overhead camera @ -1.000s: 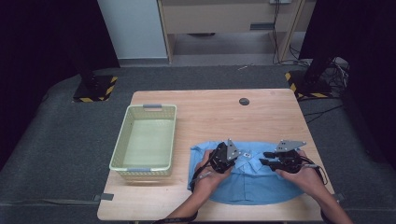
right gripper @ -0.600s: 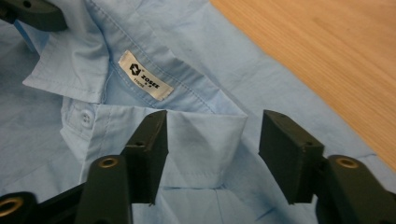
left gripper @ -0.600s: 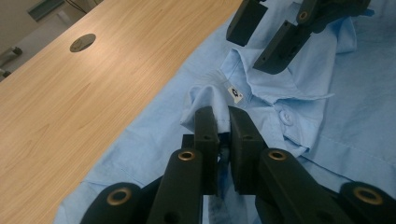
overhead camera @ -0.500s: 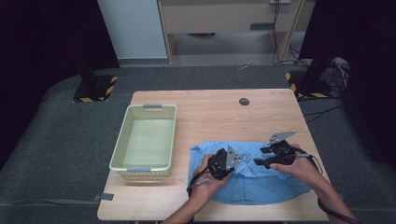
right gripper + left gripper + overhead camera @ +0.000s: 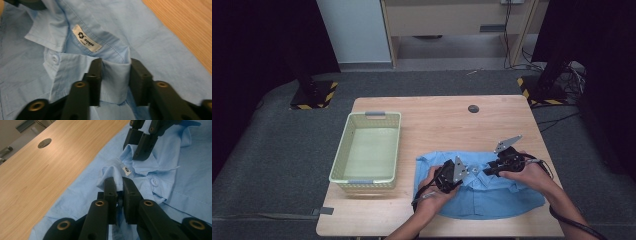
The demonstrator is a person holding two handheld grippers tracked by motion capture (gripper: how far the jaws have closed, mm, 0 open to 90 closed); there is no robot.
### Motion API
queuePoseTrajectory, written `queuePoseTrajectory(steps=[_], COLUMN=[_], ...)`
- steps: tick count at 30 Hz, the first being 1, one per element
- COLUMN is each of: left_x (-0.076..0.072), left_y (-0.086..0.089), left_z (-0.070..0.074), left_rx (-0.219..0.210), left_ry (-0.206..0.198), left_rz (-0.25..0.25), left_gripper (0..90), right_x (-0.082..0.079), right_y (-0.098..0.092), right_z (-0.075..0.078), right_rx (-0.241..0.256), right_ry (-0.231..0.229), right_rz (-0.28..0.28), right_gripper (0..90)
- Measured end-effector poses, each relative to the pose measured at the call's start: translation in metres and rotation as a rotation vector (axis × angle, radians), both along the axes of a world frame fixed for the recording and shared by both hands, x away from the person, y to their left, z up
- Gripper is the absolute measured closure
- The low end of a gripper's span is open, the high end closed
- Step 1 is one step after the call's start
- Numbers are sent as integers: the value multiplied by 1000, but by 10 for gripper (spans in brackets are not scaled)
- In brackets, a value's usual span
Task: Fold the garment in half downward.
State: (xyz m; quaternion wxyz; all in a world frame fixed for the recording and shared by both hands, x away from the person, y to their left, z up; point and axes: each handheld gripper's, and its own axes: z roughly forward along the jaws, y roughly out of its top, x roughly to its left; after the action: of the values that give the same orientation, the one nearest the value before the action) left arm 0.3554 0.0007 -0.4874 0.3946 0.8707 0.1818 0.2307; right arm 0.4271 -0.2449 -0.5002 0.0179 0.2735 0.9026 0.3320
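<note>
Both grippers are working the collar of the blue shirt point(image 5: 484, 192), which is lying spread on the near right of the wooden surface point(image 5: 437, 115), beside the pale basket point(image 5: 343, 150). The left gripper point(image 5: 119, 185) is pinching a fold of collar, jaws nearly pressed together on the cloth. The right gripper point(image 5: 113, 68) is straddling the other collar flap, jaws spread and not clamped. Best move, I'd judge: be closing the right squarely on that flap, near the label point(image 5: 86, 38), then lifting evenly with both so nothing slips.
</note>
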Motion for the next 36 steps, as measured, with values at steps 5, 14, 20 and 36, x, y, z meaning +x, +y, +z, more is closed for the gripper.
queuePoseTrajectory(steps=[5, 14, 20, 36], left_x=[0, -5, -14, -4], left_y=[3, 7, 14, 22], left_z=[1, -1, -4, -14], left_rx=[-5, -2, 7, -5], left_ry=[8, 41, 52, 145], left_rz=[12, 9, 10, 18], left_gripper=[834, 795, 735, 335], right_x=[-15, -64, -87, -111], right_y=[-3, -9, -10, -9], right_z=[9, 16, 13, 5], right_rx=[7, 43, 55, 37], right_ry=[-76, -286, -363, -422], right_rz=[4, -1, -23, -12], right_gripper=[842, 868, 867, 867])
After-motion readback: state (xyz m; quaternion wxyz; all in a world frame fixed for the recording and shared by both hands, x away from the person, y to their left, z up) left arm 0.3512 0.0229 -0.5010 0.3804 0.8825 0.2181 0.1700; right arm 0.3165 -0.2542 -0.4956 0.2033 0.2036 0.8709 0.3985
